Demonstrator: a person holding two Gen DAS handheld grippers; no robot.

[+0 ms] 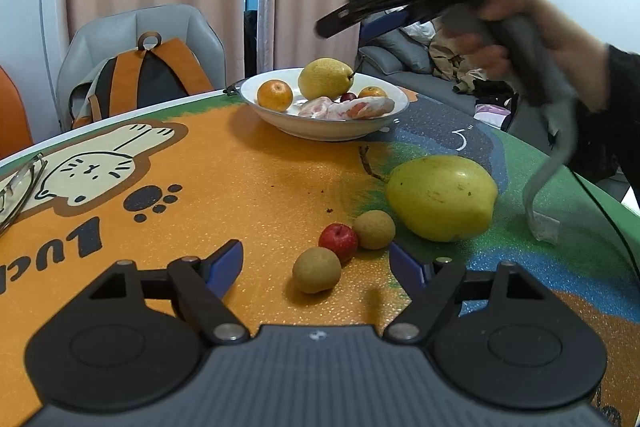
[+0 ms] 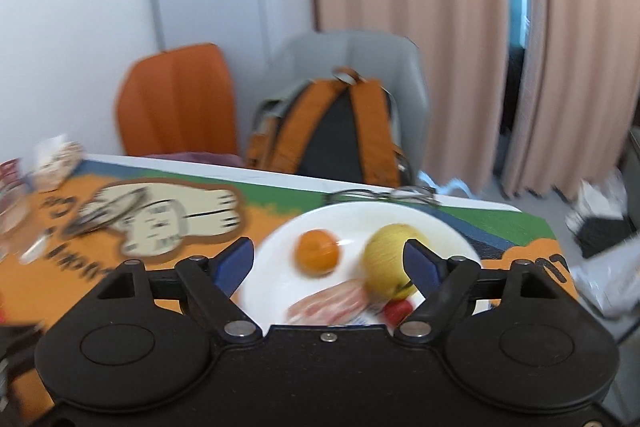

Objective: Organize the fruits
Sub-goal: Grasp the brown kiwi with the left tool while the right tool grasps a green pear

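Looking down my left gripper [image 1: 316, 261], the jaws are spread wide and empty, low over the mat [image 1: 240, 163]. Right between the blue pads [image 1: 226, 263] sit three small fruits in a tight cluster: a brown one [image 1: 316, 270] nearest me, a red one [image 1: 338, 241] touching it, and another brown one [image 1: 374, 229] just behind that. A big yellow pear [image 1: 442, 197] lies on its side just beyond the cluster, stem pointing toward the bowl [image 1: 320, 131].

That white bowl is my landmark. It sits well behind the cluster, near the far edge of the table. Inside it: an orange [image 1: 275, 95], an upright pear [image 1: 325, 78], a second orange [image 1: 372, 92] behind that, a small dark red fruit [image 1: 349, 96], and something pinkish in a net or wrap [image 1: 348, 108] at the front. Can't tell what that one is.

My right gripper [image 2: 330, 261] is up in the air above the bowl [image 2: 280, 267], also wide open with nothing in it. Its view is blurry, but I can make out the orange [image 2: 318, 252], the pear [image 2: 390, 259] and the pinkish wrap [image 2: 332, 303] below. From the left cam I can see my right hand [image 1: 520, 43] on the handle, high and to the right of the bowl.

Glasses [image 2: 384, 194] lie just past the bowl by the table edge, and a backpack [image 2: 332, 131] sits on a grey chair [image 2: 360, 55] behind.
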